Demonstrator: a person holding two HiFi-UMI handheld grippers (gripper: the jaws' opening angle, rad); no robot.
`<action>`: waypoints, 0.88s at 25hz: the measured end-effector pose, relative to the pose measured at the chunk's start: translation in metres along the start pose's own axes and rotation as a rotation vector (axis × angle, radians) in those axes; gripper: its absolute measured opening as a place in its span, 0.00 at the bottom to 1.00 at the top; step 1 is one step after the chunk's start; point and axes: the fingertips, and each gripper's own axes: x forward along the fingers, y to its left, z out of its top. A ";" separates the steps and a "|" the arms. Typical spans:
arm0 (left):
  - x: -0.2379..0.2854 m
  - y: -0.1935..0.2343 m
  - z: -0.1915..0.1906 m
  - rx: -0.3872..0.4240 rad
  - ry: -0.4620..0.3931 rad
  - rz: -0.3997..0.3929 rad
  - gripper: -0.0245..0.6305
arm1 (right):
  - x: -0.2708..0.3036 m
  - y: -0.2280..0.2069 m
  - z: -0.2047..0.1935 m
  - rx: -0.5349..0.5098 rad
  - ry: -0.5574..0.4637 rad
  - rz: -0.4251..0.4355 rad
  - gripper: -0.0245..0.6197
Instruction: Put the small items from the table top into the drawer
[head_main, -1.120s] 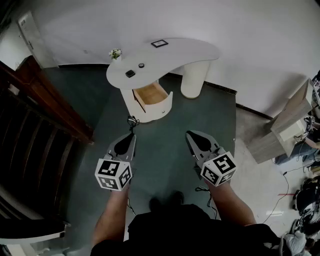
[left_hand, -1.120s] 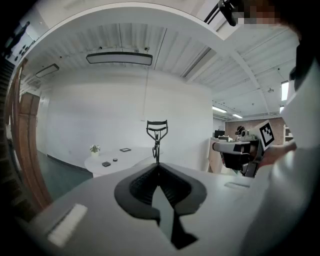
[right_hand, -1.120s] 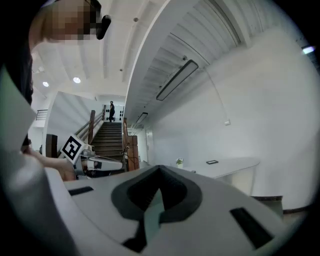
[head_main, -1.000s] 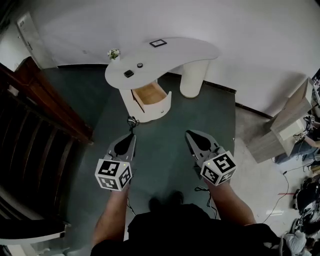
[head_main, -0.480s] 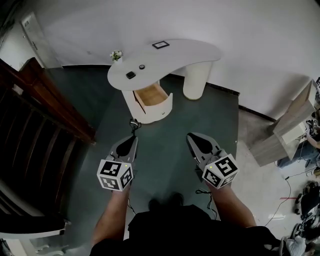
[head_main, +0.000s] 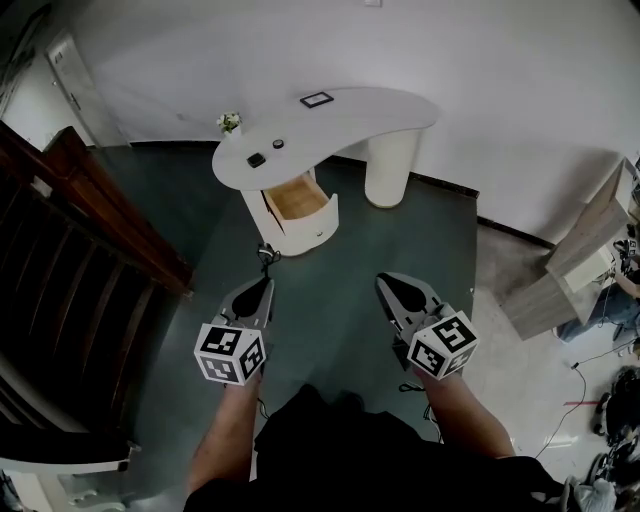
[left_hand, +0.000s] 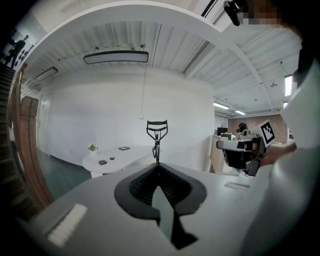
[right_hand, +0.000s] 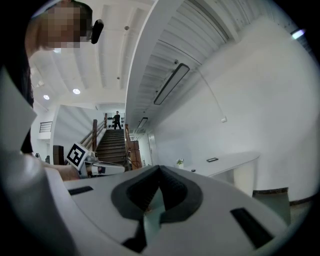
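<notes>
Left gripper view shows the left gripper (left_hand: 158, 166) with its jaws pressed together on the handle end of an eyelash curler (left_hand: 157, 131), which stands straight up out of the tips with its curved head on top. The right gripper (right_hand: 159, 170) has its jaws together too, with nothing between them. In the head view both are held low in front of the person, well apart from the white curved bench (head_main: 350, 108), whose drawer (head_main: 295, 200) hangs open under its near edge with a bare wooden bottom showing. A black square item (head_main: 257, 160) and a small round item (head_main: 278, 144) lie on the bench top near a small plant (head_main: 230, 122), and a dark framed rectangle (head_main: 317, 100) lies further back. The step in hand looks like carrying the curler over to the drawer. To do it well, keep the grip firm and the curler upright on the walk, since it is thin and could pivot in the jaws. Bring it over the open drawer from the front, lower it inside the walls, and only then part the jaws. No brand, label or readable writing shows. The only print is the black-and-white square patterns on the marker cubes (head_main: 229, 351).
</notes>
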 end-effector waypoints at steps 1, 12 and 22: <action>0.002 0.000 -0.001 -0.001 0.002 0.001 0.06 | -0.001 -0.002 -0.002 0.004 0.004 0.001 0.06; 0.036 0.025 -0.002 -0.020 0.008 0.006 0.06 | 0.026 -0.030 -0.016 0.036 0.053 -0.004 0.06; 0.100 0.094 -0.002 -0.056 0.029 0.002 0.06 | 0.110 -0.071 -0.032 0.052 0.127 0.000 0.06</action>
